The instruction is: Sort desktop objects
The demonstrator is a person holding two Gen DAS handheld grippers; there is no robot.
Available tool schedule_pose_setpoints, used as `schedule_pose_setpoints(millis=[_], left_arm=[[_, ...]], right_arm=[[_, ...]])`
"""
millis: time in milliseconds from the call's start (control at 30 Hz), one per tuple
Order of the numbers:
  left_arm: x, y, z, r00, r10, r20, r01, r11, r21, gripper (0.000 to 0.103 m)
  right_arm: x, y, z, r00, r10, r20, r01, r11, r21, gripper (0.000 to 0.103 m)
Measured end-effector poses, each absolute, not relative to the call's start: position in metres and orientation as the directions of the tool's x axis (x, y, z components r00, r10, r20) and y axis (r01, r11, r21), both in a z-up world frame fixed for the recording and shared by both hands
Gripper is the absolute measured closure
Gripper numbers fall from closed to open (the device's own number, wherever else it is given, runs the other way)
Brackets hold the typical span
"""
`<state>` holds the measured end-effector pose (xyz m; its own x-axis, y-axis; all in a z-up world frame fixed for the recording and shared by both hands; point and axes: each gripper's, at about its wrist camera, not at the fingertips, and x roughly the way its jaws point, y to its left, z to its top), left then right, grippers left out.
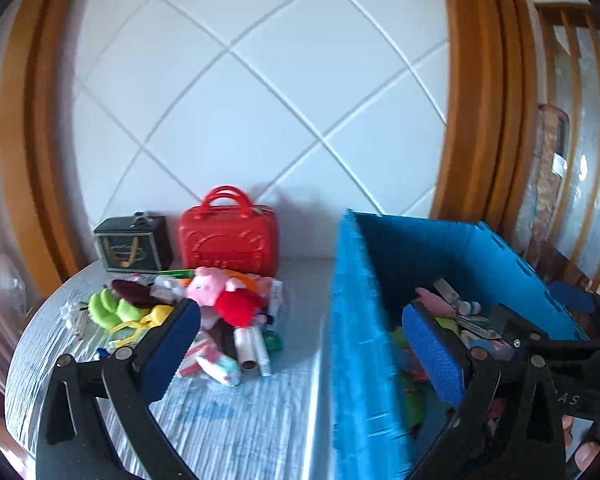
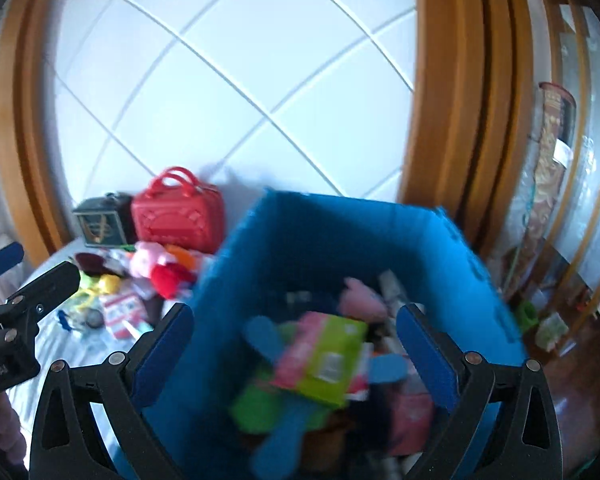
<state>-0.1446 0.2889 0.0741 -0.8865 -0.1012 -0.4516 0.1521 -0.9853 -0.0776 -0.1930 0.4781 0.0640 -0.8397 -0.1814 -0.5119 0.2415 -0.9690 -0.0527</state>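
Note:
A blue bin (image 1: 364, 320) stands on the right of the table and holds several sorted items; it also shows in the right wrist view (image 2: 340, 240). A pile of small objects with a pink plush pig (image 1: 210, 284) lies left of it, also in the right wrist view (image 2: 150, 258). My left gripper (image 1: 300, 344) is open and empty, straddling the bin's left wall. My right gripper (image 2: 294, 350) is open above the bin, over a green and pink packet (image 2: 326, 354) that lies blurred inside.
A red mini suitcase (image 1: 228, 236) and a dark gift box (image 1: 132, 246) stand at the back by the tiled wall. The round table (image 1: 240, 412) has a striped grey cover. The other gripper shows at the left in the right wrist view (image 2: 28, 292).

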Motion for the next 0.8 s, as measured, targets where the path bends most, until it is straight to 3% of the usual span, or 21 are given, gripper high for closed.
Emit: schedule_pose_setpoints(millis=[400, 800], left_arm=[[-0.052, 0.08, 0.04, -0.852, -0.172, -0.494, 0.211, -0.977, -0.023, 0.0], [-0.018, -0.064, -0.019, -0.768, -0.262, -0.585, 0.352, -0.935, -0.043, 0.0]], right_arm=[[-0.125, 0.303, 0.041, -0.85, -0.244, -0.467, 0.276, -0.961, -0.001, 0.0], [-0.134, 0.2, -0.018, -0.745, -0.239, -0.622, 0.306, -0.952, 0.0, 0.0]])
